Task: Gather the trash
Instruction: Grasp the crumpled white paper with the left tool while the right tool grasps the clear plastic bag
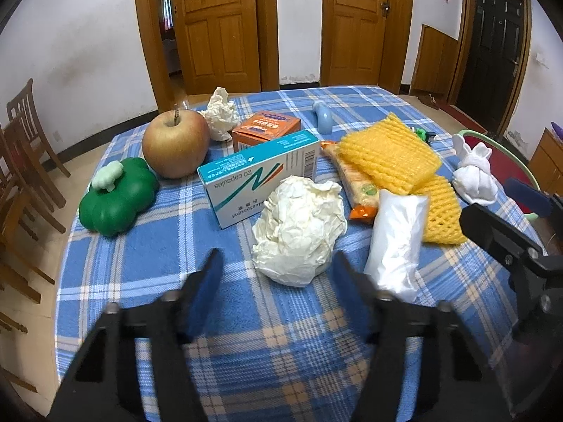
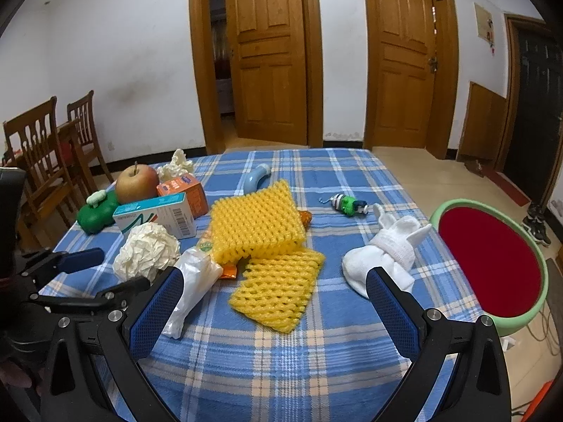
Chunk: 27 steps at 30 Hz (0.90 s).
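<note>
My left gripper (image 1: 274, 263) points steeply down over the near part of the bench (image 1: 246, 351), its two dark fingers (image 1: 206, 281) set apart with open cloth showing between them; nothing is pressed between the pads. My right gripper (image 2: 274, 281) hangs beside it, toward the right edge of the bench, also tilted down, and its blue-padded fingers (image 2: 158, 309) stand wide apart and empty. In the left wrist view the right gripper's black frame shows at the right edge of the picture; in the right wrist view my left gripper shows at the left edge, low above the near left part of the bench.
</note>
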Motion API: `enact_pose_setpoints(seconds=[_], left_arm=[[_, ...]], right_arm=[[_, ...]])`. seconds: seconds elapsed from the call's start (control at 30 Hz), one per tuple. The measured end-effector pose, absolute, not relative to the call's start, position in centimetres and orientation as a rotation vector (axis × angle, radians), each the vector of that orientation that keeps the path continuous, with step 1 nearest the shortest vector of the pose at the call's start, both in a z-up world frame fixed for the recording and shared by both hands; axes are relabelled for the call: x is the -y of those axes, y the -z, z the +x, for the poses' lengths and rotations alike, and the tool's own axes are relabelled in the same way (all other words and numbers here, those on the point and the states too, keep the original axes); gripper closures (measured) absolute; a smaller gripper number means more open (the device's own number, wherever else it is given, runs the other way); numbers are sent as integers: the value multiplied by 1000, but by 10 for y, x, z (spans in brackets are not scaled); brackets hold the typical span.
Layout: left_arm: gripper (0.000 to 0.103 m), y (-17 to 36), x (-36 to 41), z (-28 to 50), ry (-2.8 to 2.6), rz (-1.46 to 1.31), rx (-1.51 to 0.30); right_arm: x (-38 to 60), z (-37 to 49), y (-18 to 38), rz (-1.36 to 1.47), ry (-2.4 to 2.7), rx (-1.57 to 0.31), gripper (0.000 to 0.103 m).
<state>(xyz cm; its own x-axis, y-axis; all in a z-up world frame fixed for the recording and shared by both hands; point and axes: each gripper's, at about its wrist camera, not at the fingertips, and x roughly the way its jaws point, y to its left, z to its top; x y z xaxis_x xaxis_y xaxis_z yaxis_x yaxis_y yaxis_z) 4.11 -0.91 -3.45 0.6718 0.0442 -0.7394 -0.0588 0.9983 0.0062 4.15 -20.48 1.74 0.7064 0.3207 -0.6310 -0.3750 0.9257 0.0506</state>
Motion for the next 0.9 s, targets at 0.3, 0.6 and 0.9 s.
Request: enact_pose_setpoints(seconds=[0.3,0.6,0.9], left_arm=[[74,15,14,19,-45,14,-695],[74,-4,8,-9,-51,-13,-523],[74,-3,-8,-5,-54,-107,-537]], right_arm=[[204,43,-16,-78,-393,-703,0],[197,42,-15,-56,-503,-720,0],[167,40,-9,-71,-580,-778,2]])
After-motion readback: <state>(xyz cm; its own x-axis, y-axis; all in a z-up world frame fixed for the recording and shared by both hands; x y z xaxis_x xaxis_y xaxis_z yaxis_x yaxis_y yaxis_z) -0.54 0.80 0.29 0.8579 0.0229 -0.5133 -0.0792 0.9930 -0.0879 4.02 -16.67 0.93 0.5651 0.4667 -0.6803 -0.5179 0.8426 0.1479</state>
